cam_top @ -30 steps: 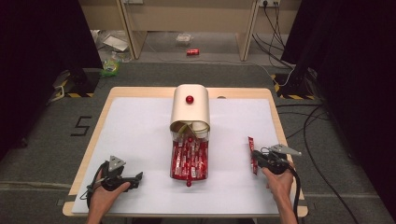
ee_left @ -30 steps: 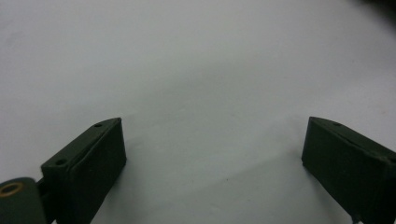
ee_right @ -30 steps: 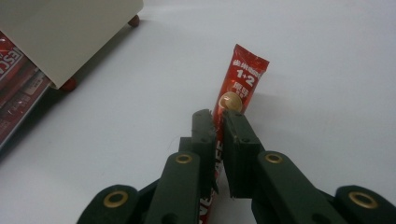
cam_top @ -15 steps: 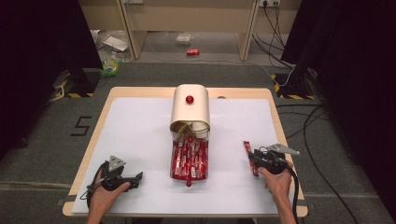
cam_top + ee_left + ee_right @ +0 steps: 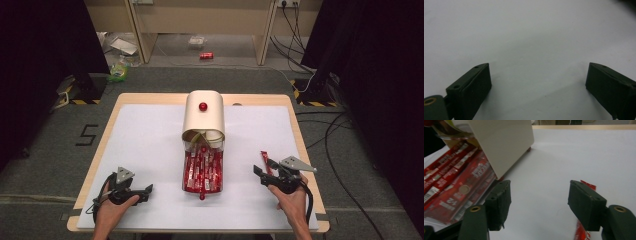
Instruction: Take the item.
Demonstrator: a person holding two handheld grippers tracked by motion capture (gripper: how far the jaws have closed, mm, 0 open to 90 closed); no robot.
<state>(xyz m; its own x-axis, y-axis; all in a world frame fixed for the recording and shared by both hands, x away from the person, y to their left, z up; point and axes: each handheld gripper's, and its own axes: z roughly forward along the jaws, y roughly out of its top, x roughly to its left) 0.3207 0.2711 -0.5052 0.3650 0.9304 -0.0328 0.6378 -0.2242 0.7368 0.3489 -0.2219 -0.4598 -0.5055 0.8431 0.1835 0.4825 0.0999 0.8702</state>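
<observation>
Overhead, red stick beside right claw

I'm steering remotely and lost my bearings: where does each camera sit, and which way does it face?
High view: above the near edge, looking forward and down on the table; both hands, left gripper, right gripper.
Left gripper view: between open jaws, at bare table.
Right gripper view: between open jaws, toward the box and red packets.
Shared with high view: box, packets.

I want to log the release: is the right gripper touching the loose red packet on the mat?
Cannot tell. In the right gripper view the right gripper has just been opening, nothing between its jaws; the red packet passes behind one jaw, hiding any gap.
</observation>
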